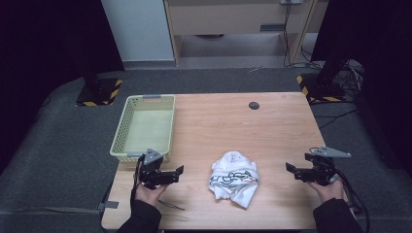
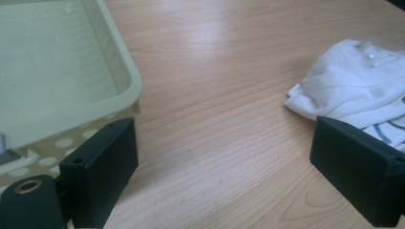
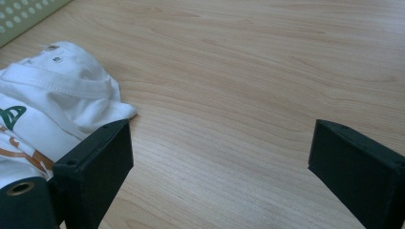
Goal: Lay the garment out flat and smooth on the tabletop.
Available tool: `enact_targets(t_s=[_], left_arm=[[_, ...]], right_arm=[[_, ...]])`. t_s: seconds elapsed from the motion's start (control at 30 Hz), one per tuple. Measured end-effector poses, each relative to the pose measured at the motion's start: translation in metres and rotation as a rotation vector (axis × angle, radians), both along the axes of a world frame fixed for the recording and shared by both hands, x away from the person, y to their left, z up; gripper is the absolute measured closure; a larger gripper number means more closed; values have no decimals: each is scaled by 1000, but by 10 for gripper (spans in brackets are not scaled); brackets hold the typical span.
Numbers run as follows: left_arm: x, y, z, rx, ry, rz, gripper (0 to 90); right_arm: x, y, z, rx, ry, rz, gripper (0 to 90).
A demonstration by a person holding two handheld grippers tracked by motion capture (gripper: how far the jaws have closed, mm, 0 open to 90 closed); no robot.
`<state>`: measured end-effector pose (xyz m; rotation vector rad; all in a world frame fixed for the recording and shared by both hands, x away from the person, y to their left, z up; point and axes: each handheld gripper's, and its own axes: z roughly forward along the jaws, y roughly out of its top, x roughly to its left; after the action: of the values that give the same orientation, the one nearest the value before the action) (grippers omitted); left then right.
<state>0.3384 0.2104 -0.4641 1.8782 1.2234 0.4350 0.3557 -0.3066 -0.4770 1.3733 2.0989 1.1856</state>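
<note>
Centrally, near the table's (image 1: 272, 126) front edge, a crumpled white shirt (image 1: 234, 178) is seen between the left gripper (image 1: 178, 173) and right gripper (image 1: 290, 170), touched by neither. Both jaws are spread. Its print, perhaps lettering, is clearer in the right gripper view. A green basket (image 1: 145, 125) is set at the left.

A: The high view looks forward and down over the whole table (image 1: 272, 126).

B: And the gripper views?

A: Low, close to the wood, each aimed inward along its jaws. Both catch the shirt (image 2: 356, 81) and the basket (image 3: 24, 14).
</note>
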Motion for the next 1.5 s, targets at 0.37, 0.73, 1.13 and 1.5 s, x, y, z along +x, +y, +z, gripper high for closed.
enact_targets(t_s=[0.37,0.73,1.13,1.5], left_arm=[[10,-16,7,-6,-21,-28,87],[21,-35,9,4,-24,-64,88],[31,-52,10,21,-53,-104,89],[39,-69,9,50,-61,-143,95]], right_arm=[[4,8,6,1,-20,11,100],[14,24,8,8,-21,43,106],[23,41,11,0,-21,81,109],[29,52,11,15,-33,75,112]])
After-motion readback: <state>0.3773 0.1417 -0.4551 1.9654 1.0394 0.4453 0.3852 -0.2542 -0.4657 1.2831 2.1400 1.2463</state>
